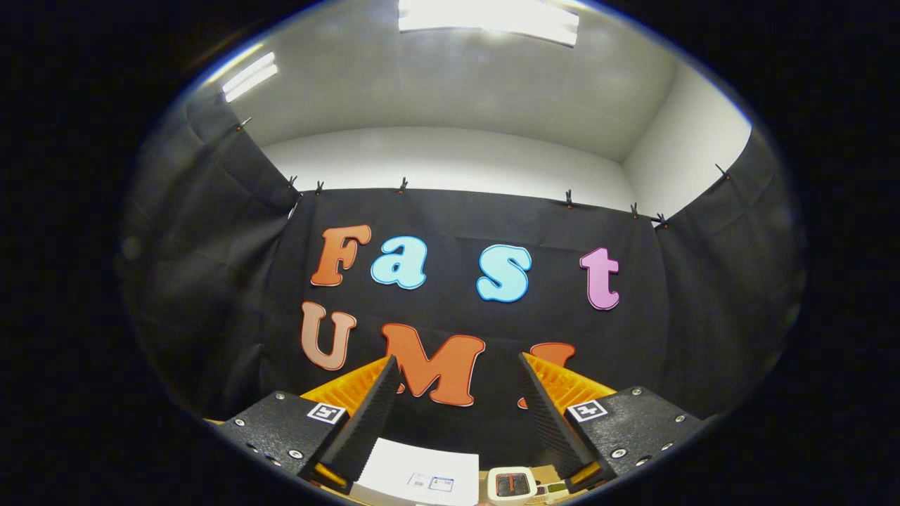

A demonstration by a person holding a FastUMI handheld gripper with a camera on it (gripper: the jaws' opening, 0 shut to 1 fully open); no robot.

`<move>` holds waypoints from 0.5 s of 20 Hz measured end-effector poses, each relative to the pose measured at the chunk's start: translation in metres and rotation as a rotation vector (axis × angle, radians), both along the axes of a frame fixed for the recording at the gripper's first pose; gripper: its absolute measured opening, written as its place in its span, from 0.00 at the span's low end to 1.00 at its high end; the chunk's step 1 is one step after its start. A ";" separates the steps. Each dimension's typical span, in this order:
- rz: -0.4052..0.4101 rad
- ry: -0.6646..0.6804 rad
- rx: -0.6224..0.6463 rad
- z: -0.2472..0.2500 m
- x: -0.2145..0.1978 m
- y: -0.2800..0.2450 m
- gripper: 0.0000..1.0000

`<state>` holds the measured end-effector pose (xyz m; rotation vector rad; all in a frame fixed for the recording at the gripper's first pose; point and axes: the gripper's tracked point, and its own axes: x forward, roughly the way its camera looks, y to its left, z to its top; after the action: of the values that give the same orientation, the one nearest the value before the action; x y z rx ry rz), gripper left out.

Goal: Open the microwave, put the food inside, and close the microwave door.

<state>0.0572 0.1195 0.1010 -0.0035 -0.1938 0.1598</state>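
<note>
microwave: white top, bottom centre of frame, between fingers | claw: released, fingers wide apart, empty, raised toward booth wall

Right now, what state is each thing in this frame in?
gripper: open, fingers spread apart, nothing between them, aimed at the booth's cloth wall.
white box: lying flat below the fingers, untouched.
small white device: resting beside the white box, untouched.
ceiling light: on.
</note>
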 end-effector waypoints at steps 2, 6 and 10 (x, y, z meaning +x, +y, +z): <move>0.004 0.002 0.005 0.001 0.002 0.000 0.99; 0.001 0.012 0.009 -0.002 0.003 0.001 0.98; -0.016 0.039 -0.003 -0.014 0.004 0.000 0.99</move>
<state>0.0612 0.1194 0.0866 -0.0045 -0.1544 0.1443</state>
